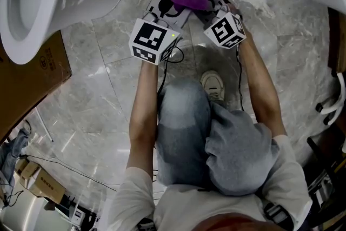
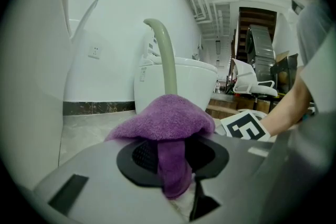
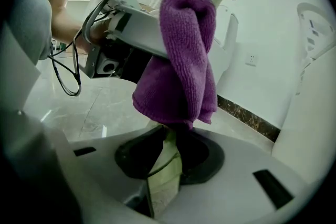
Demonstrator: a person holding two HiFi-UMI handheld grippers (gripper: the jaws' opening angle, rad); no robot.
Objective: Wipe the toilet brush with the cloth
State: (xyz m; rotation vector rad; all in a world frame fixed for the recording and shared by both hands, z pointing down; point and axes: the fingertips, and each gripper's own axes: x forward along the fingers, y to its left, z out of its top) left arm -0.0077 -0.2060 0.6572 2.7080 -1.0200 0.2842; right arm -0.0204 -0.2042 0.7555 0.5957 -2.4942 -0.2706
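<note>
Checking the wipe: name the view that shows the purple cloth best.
Right gripper view: the cloth hangs in full, folded about the brush handle. Left gripper view shows only its near fold; head view, a small patch.

From where I sit, my left gripper [image 2: 173, 168] and right gripper [image 3: 165, 165] both show pale grey moulded shells, each with a black rounded collar round the jaws and dark rectangular slots in the casing. Each carries a white cube printed with black square markers, the left cube [image 1: 154, 40] with a small green light on one edge, the right cube [image 1: 224, 30] plain. Thin black cables [image 1: 174, 55] loop off the left unit. My operator wears a white short-sleeved T-shirt [image 1: 135, 192], faded blue-grey trousers [image 1: 184, 132] and a pale sneaker [image 1: 213, 85].
</note>
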